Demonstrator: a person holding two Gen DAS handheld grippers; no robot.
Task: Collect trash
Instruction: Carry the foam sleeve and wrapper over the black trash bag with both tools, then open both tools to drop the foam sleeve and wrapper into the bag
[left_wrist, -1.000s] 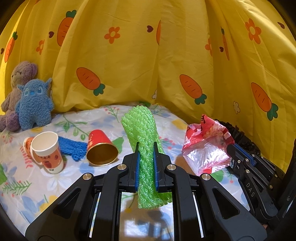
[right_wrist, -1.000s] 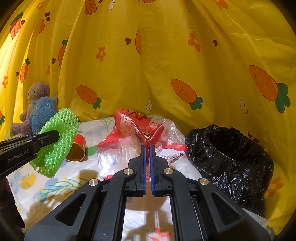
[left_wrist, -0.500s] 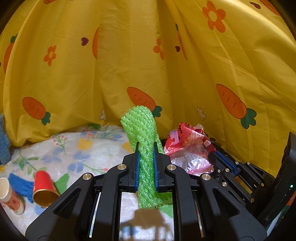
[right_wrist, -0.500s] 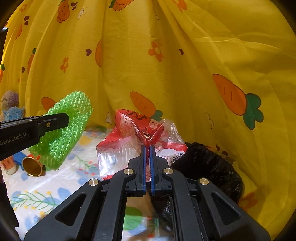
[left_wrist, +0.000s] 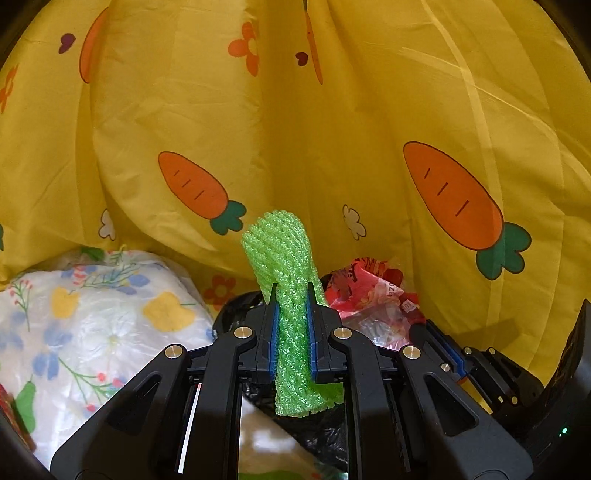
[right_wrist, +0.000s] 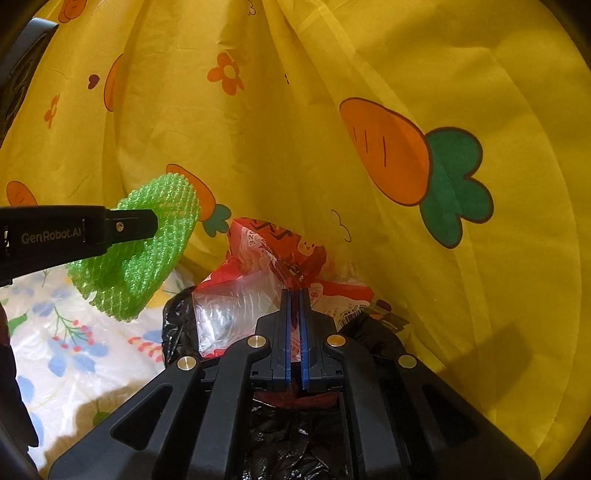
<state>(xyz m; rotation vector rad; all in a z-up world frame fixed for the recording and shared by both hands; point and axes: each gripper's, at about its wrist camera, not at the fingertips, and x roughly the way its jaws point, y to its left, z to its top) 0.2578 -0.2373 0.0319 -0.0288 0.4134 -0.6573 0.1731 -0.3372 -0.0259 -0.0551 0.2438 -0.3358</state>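
- Bin bag (right_wrist: 295, 446), black and crinkled, gapes directly beneath both grippers.
- Right gripper (right_wrist: 294, 295) above it pinches the snack wrapper (right_wrist: 258, 288): thin, slippery film, best gripped at its bunched fold.
- Left gripper (left_wrist: 291, 295), just beside the bag's rim, clamps the green foam net (left_wrist: 284, 254) mid-length; light, springy, crushable.
- Yellow curtain (left_wrist: 332, 129) behind.

Green foam net sleeve (left_wrist: 286, 291): squashed flat, upright, pinched mid-length, both ends free. Red and clear plastic snack wrapper (right_wrist: 266, 280): crumpled, pinched at its edge, just above black trash bag (right_wrist: 295, 446), whose mouth is open below both.
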